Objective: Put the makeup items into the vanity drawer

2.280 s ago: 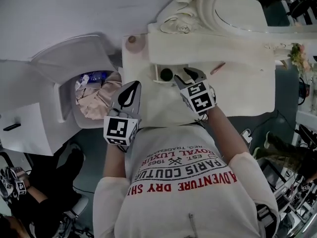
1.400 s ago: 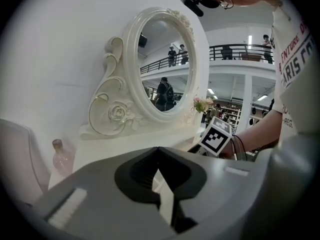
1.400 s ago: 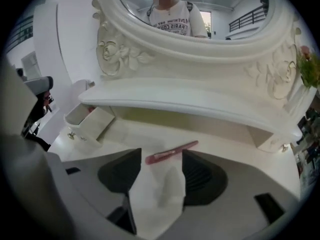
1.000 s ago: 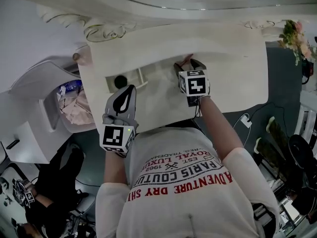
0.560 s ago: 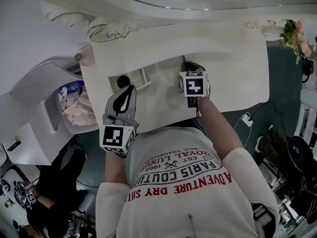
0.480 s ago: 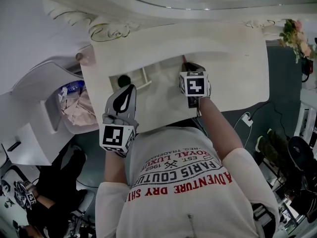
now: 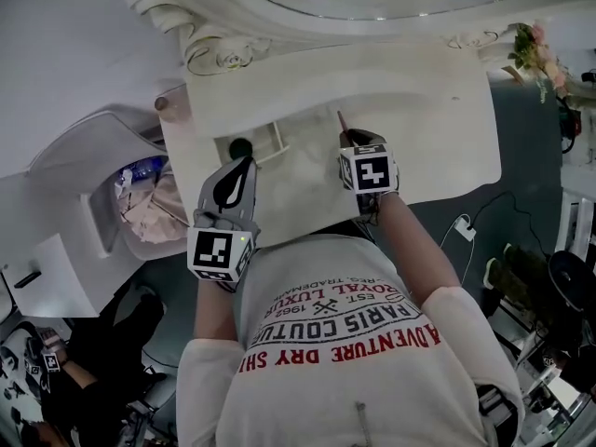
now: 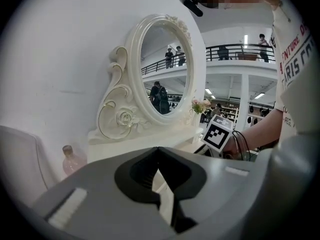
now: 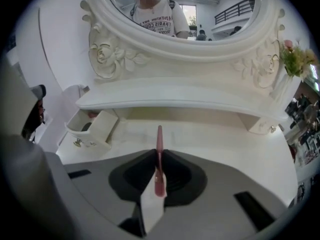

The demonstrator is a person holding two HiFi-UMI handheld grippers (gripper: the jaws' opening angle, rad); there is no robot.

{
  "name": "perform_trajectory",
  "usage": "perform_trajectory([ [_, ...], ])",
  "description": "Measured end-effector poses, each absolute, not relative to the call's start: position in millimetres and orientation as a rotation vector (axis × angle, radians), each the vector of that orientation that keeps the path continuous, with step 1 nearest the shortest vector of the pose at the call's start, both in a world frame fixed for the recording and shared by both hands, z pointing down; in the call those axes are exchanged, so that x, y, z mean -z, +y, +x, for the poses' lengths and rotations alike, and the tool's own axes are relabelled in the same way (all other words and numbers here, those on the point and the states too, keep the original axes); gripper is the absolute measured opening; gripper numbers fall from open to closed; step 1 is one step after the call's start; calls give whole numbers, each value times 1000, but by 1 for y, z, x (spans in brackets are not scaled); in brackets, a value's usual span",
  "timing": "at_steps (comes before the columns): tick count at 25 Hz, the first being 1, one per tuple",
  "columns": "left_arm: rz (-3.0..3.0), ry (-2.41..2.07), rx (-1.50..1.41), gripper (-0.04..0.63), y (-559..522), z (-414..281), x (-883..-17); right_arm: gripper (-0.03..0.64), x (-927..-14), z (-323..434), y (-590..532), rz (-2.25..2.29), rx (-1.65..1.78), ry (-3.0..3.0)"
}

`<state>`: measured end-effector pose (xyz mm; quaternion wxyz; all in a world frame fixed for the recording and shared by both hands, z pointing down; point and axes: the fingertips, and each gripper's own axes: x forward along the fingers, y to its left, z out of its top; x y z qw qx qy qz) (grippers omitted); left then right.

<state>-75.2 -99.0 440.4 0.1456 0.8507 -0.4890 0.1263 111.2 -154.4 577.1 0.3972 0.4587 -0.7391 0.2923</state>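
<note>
Over the middle of the white desk: tilting the right hand-held gripper steeply downward and clamping a thin pink makeup pencil in it, having just been closing the jaws onto the shaft. Pinching the pencil by its near end and letting the longer part poke out past the jaw tips toward the oval mirror. From the head view, showing the pencil only as a short pink stroke just beyond the gripper.

At the desk's front edge, left of that: holding the left hand-held gripper nearer level, pressing its jaws together on nothing, and pointing it toward the mirror's carved frame.

Under the raised shelf, at its left end: showing a small white drawer pulled open, housing a round black item. Placing the pencil well to the right of that drawer, outside it and apart from the black item.

At the desk's back left corner: showing a pink bottle upright. At the right end: showing a spray of pink flowers. Beside the desk on the left: showing pale crumpled fabric inside a white container.
</note>
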Motion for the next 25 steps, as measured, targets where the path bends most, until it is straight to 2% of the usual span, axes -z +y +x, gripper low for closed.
perform_trajectory([
  [14, 2408, -1543, -340, 9, -56, -141, -427, 51, -517, -10, -122, 832, -616, -2185],
  [25, 2246, -1720, -317, 9, -30, -200, -434, 51, -521, -104, -108, 470, -351, -2234],
])
